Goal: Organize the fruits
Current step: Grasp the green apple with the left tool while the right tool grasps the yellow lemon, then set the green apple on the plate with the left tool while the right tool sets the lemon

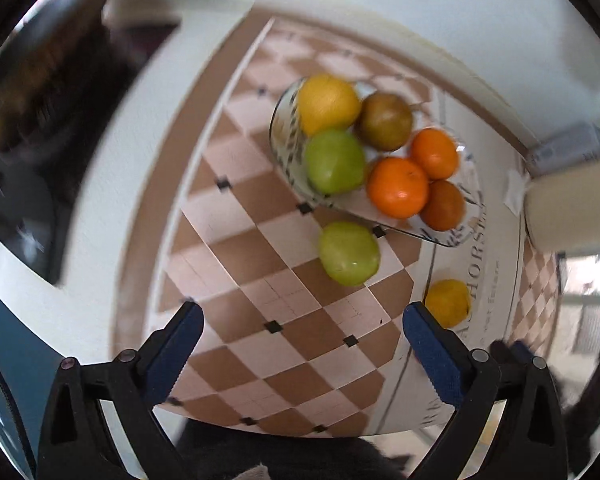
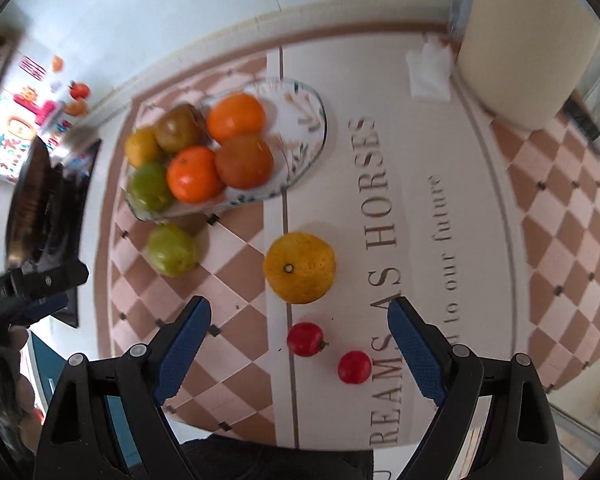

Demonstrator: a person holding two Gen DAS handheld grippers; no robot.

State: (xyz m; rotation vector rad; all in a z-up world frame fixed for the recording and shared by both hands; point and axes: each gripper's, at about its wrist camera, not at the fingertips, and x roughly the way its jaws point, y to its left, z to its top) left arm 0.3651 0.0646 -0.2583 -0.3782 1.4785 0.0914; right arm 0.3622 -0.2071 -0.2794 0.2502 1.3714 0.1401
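Both grippers above the mat, jaws spread, nothing held.

My left gripper (image 1: 302, 314) and right gripper (image 2: 298, 312) hang wide open. The glass dish (image 2: 306, 120) holds six fruits. A green apple (image 2: 172, 250) lies just beside its rim; a yellow orange (image 2: 299, 267) and two red tomatoes (image 2: 305, 339) rest on the mat (image 2: 420, 208) between my right fingers.

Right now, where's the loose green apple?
The green apple sits on the checkered mat just outside the glass plate, left of the yellow orange in the right wrist view; in the left wrist view it lies ahead of the open left gripper.
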